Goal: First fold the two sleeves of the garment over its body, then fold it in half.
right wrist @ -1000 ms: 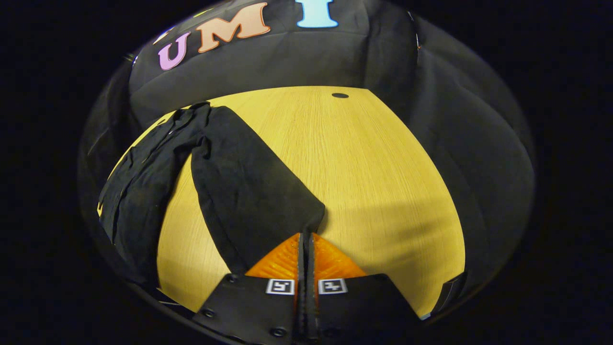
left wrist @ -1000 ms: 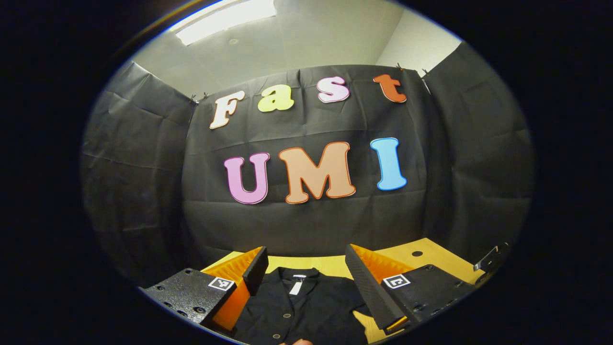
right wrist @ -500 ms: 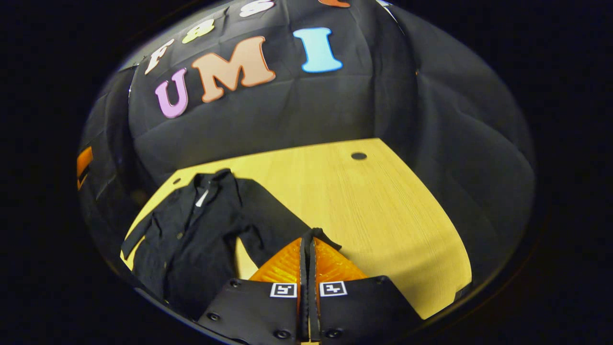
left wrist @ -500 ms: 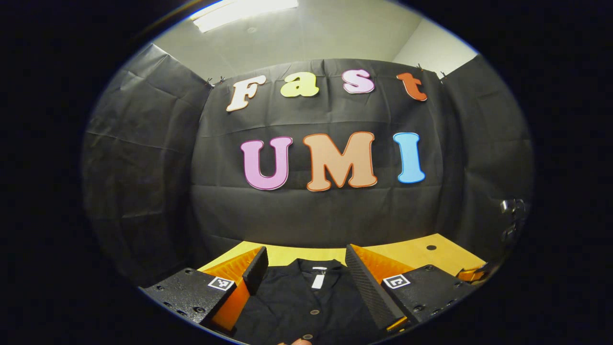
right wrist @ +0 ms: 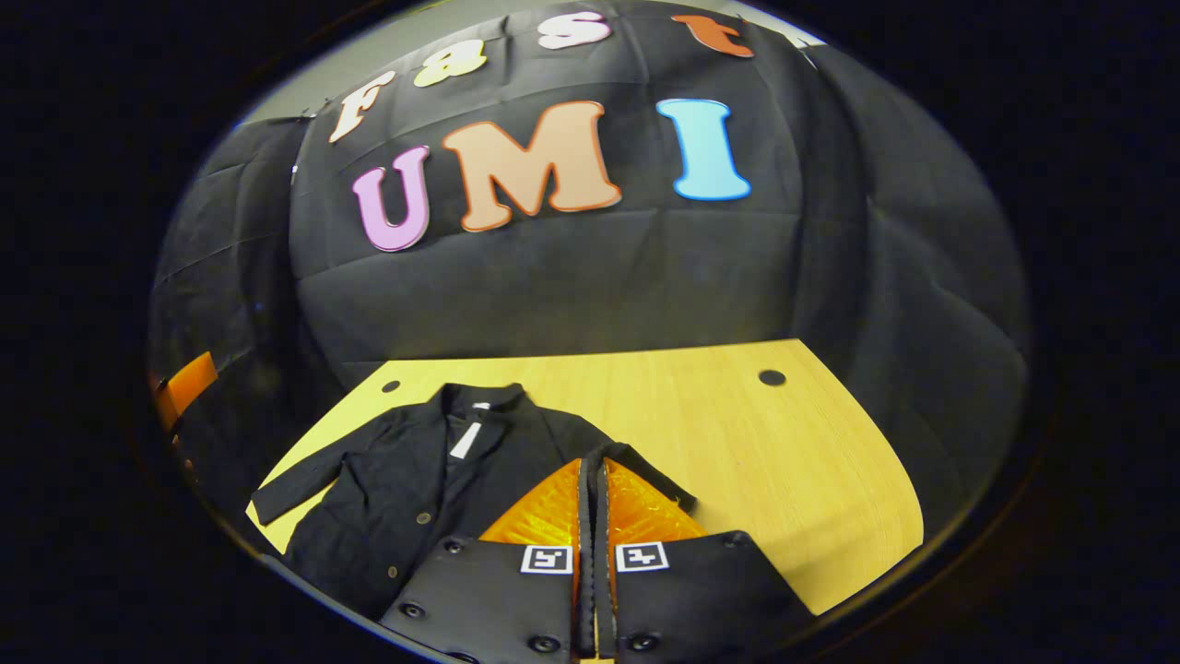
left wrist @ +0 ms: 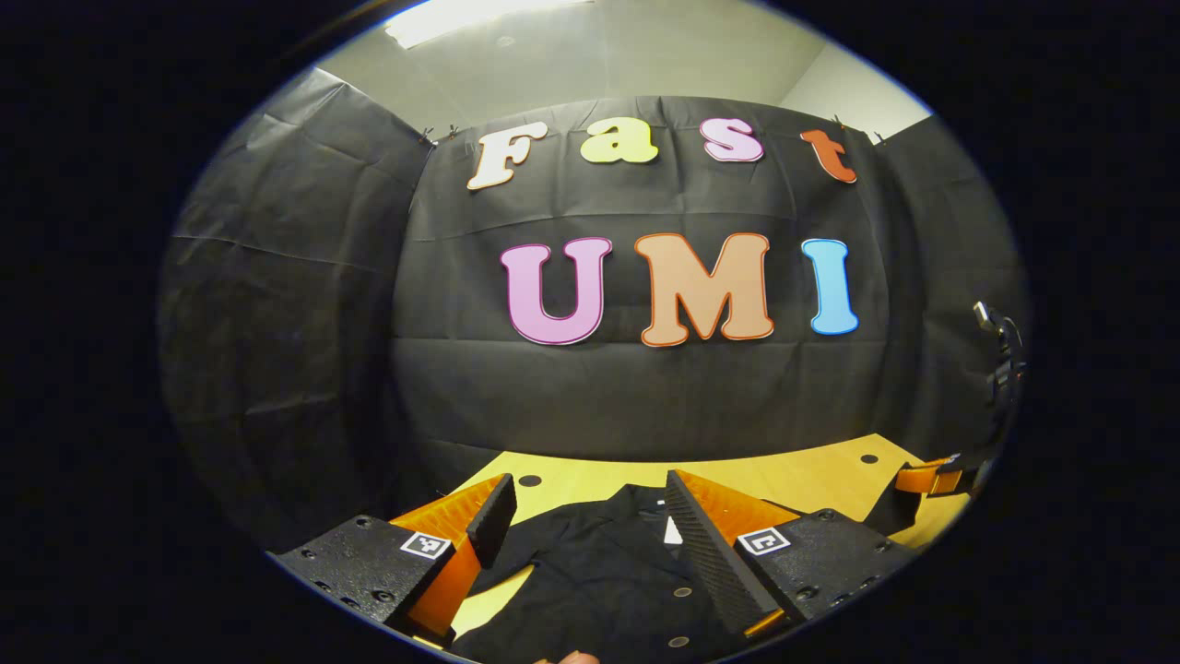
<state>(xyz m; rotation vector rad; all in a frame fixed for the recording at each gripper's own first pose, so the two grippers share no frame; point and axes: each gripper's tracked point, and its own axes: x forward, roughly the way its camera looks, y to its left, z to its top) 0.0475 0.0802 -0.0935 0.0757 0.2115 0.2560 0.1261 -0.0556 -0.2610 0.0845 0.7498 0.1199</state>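
shirt (right wrist: 396,489): black, matte woven cloth, buttoned front, flat on the wooden table (right wrist: 784,461); collar toward the table's back edge, long axis back-to-front.
right sleeve (right wrist: 636,461): lifted off the table beside the shirt body.
right gripper (right wrist: 593,480): fingers pressed together, pinching that sleeve's cuff.
left gripper (left wrist: 590,526): fingers spread wide, holding nothing, above the shirt front.
table: light wood grain, round holes near back edge.

Right of garment (right wrist: 415,480): bare tabletop (right wrist: 737,443), open passage out to its edge.
Far side: booth wall close behind tabletop, blocks reach.
Left edge: spread sleeve (right wrist: 304,484) lying to the corner.
Over garment: left gripper (left wrist: 590,526), fingers apart, hovering.
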